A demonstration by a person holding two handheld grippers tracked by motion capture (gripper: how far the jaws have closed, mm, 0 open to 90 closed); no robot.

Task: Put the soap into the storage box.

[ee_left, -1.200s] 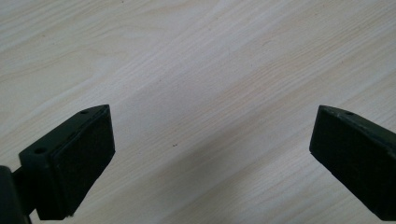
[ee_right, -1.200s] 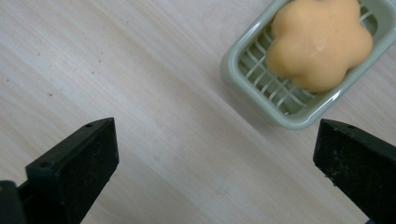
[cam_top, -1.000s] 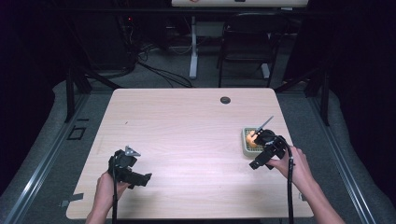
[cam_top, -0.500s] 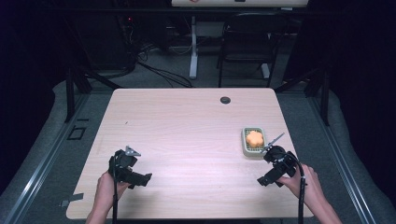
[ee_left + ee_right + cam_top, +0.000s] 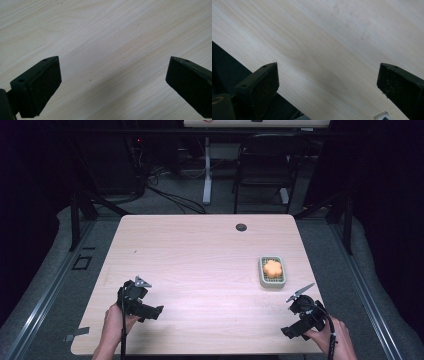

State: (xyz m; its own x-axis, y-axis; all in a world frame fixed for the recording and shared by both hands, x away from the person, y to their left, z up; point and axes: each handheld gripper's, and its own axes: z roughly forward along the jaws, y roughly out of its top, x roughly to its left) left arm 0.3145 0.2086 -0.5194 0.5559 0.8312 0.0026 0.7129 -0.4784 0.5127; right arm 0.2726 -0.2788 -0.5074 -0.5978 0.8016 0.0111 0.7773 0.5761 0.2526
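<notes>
An orange flower-shaped piece (image 5: 272,268) lies in a small pale green tray (image 5: 262,276) on the right side of the wooden table (image 5: 200,255). My right gripper (image 5: 291,330) is held near the table's front right corner, well short of the tray. In the right gripper view it (image 5: 327,85) is open, with bare wood between its jaws and the table's edge at the left. My left gripper (image 5: 152,311) rests near the front left. In the left gripper view it (image 5: 112,82) is open over bare tabletop.
A small black round grommet (image 5: 241,227) sits near the table's far edge. Beyond the table stand a dark chair (image 5: 260,170) and a white desk leg (image 5: 206,170), with cables on the floor. A white corner (image 5: 383,115) peeks in at the bottom of the right gripper view.
My right gripper has drawn back from the tray toward the front right corner, and the orange piece now lies uncovered in the tray. The left gripper has not moved.
</notes>
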